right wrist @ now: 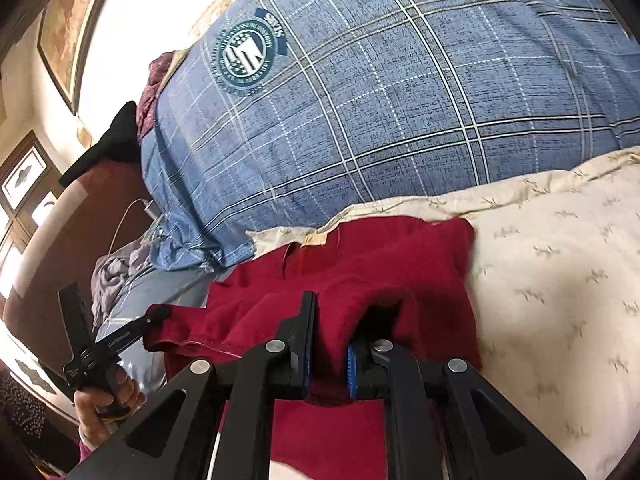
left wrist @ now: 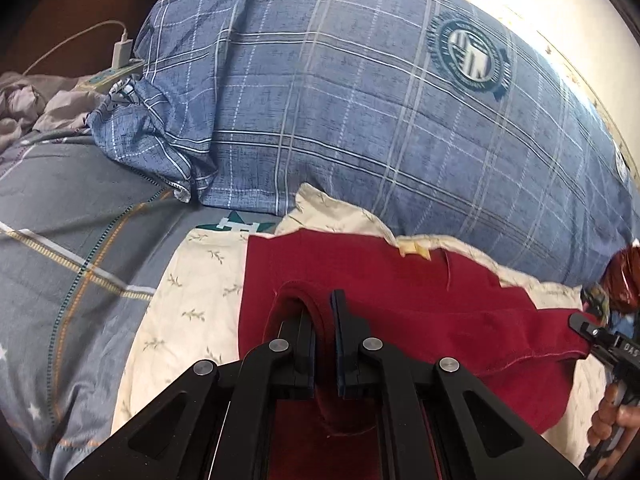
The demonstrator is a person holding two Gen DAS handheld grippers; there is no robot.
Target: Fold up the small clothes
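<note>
- left tongs [left wrist: 322, 320], at the bottom centre of the left wrist view, are clamped on a raised fold of the red garment [left wrist: 400, 300].
- right tongs [right wrist: 332, 336], at the bottom centre of the right wrist view, pinch a bunched ridge of the same red garment [right wrist: 380, 256].
- red cloth stretches between both tongs and drapes down under them.
- beneath it lies a cream sheet [right wrist: 560, 280] with small leaf sprigs, on the bed.
- blue plaid quilt [left wrist: 340, 100] with a round crest fills the upper part of both views.
- white charger [left wrist: 122, 50] and cable sit at upper left of the left view.
- framed picture [right wrist: 68, 32] hangs at upper left of the right view.
</note>
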